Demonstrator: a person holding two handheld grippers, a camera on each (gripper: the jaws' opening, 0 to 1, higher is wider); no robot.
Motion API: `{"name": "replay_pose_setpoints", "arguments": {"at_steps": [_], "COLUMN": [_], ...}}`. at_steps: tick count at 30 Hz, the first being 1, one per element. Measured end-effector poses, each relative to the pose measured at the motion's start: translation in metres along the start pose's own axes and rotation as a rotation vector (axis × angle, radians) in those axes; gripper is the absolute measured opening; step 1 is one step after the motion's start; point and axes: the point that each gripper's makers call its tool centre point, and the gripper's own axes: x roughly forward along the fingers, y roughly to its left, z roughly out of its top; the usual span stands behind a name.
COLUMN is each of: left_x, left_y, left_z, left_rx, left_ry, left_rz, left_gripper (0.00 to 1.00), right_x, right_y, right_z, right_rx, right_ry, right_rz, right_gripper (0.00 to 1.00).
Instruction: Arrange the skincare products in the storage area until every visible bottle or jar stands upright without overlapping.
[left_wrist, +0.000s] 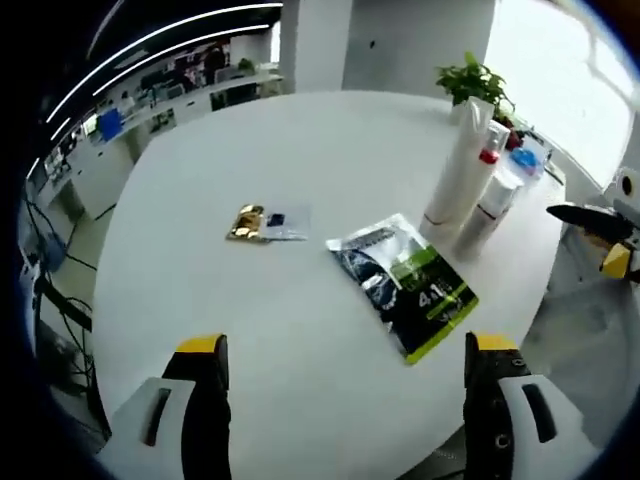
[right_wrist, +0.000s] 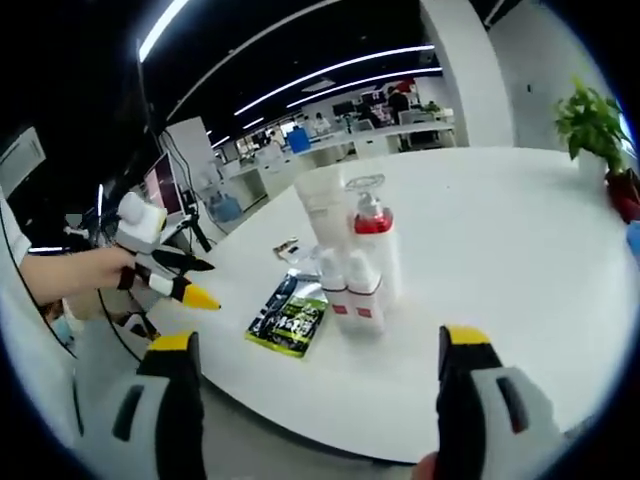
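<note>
Bottle cluster (right_wrist: 352, 262) stands upright at 12 o'clock of right gripper (right_wrist: 315, 400), nearer than left gripper (left_wrist: 345, 400); both jaws wide open, empty.

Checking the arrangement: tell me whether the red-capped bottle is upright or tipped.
Upright: the red-capped bottle stands on its base on the white table, cap up.

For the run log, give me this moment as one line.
left gripper open | right gripper open | white skincare bottles upright on white round table | green-black sachet lying flat
</note>
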Motion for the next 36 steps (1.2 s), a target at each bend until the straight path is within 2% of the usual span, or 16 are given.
{"name": "replay_pose_setpoints", "arguments": {"at_steps": [6, 11, 21, 36], "left_x": [0.017, 0.032, 0.064, 0.105], "left_y": [0.004, 0.009, 0.02, 0.057], "left_z": [0.021, 0.032, 0.048, 0.063], "left_rx": [0.029, 0.045, 0.05, 0.029], "left_ry": [-0.004, 0.004, 0.047, 0.094], "left_rz": [-0.004, -0.002, 0.019, 0.111], "left_gripper": [0.96, 0.93, 0.84, 0.72], "right_x": [0.001, 0.002, 0.003, 0.004], "right_y": [0.0, -0.001, -0.003, -0.005], "right_z": [-0.003, -0.004, -0.007, -0.01], "right_rx": [-0.007, -0.004, -0.003, 0.013], "right_ry": [0.017, 0.027, 0.047, 0.07], "right_rz": [-0.003, -0.008, -0.019, -0.026], "right_gripper": [0.99, 0.98, 0.98, 0.98]}}
